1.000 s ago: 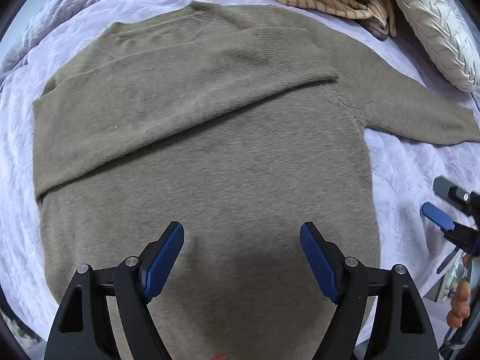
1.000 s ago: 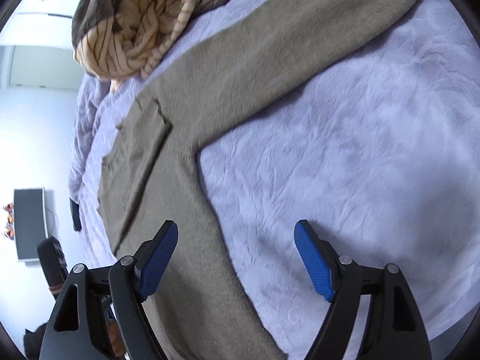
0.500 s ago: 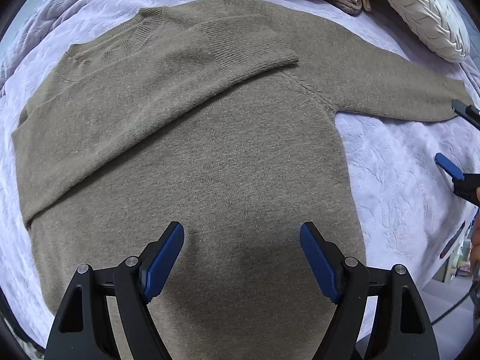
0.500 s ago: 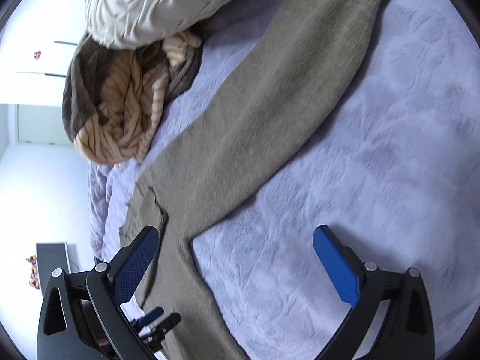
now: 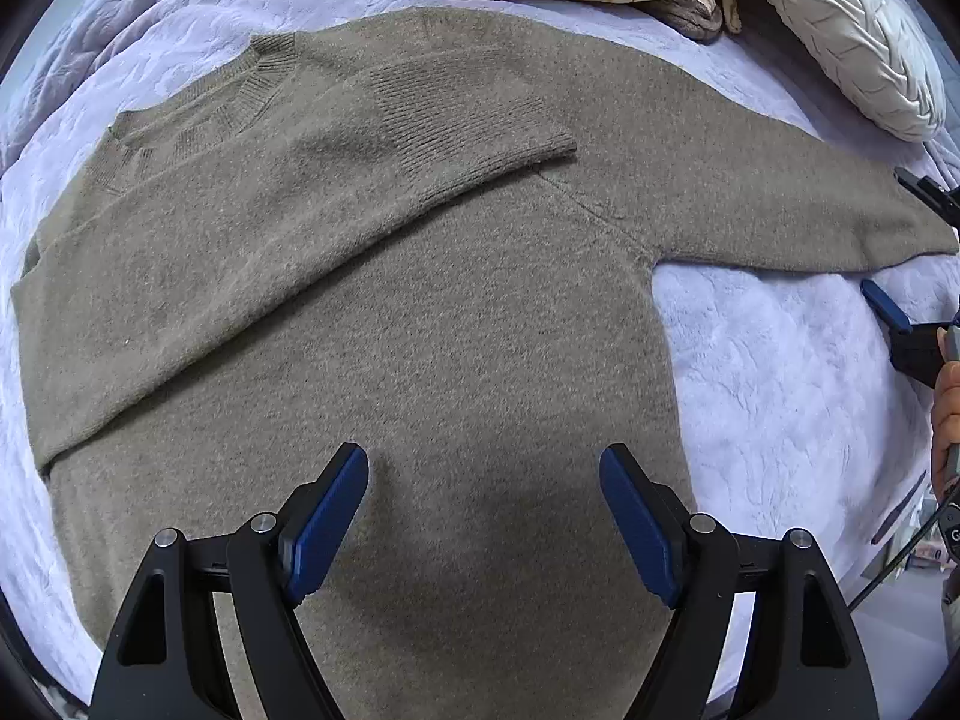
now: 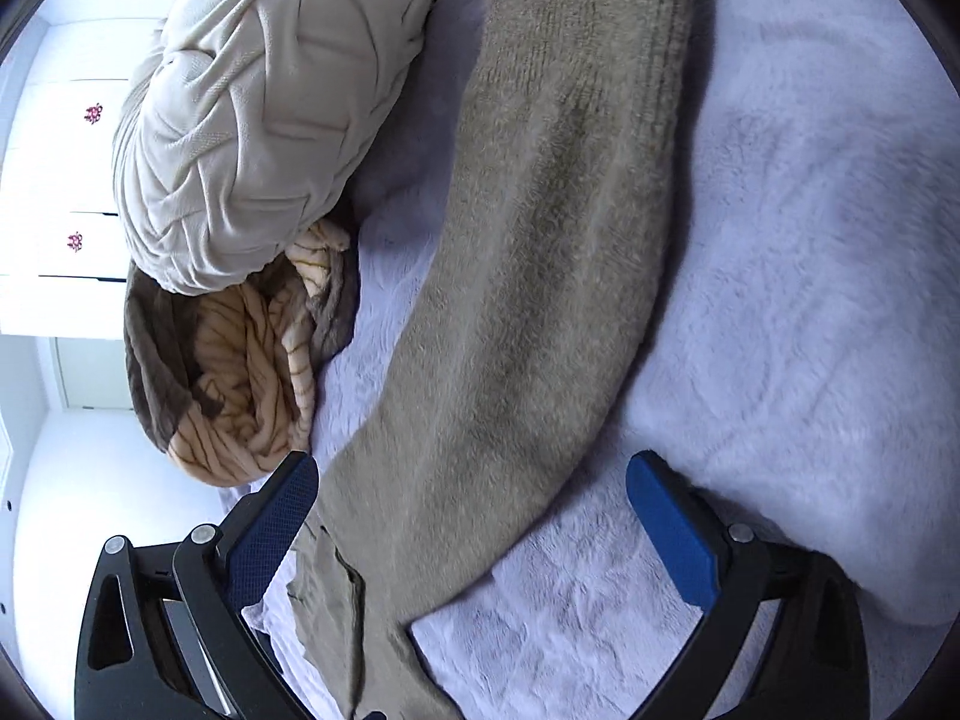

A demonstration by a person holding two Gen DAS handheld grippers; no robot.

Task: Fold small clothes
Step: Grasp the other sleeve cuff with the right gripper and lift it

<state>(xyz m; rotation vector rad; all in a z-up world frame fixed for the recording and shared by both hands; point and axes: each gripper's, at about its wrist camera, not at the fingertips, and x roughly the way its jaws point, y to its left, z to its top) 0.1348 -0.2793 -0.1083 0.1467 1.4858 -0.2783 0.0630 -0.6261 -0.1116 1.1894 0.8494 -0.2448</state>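
An olive-brown knit sweater (image 5: 420, 312) lies flat on a lavender blanket (image 5: 780, 396). One sleeve (image 5: 336, 192) is folded across the chest; the other sleeve (image 5: 780, 192) stretches out to the right. My left gripper (image 5: 483, 516) points down over the sweater's lower body, open, with nothing between its fingers. My right gripper (image 6: 474, 534) is open wide astride the outstretched sleeve (image 6: 540, 252), its pads apart from the knit. In the left wrist view the right gripper (image 5: 903, 249) shows at the right edge by the cuff.
A cream quilted pillow (image 6: 270, 120) and a pile of striped and brown clothes (image 6: 240, 384) lie at the blanket's far side, close to the sleeve. A person's hand (image 5: 945, 414) holds the right gripper. White cabinets (image 6: 60, 180) stand beyond the bed.
The right gripper's jaws widened and it swung and rolled along the outstretched sleeve toward the cuff. The left gripper slid to the right over the sweater's body, still open.
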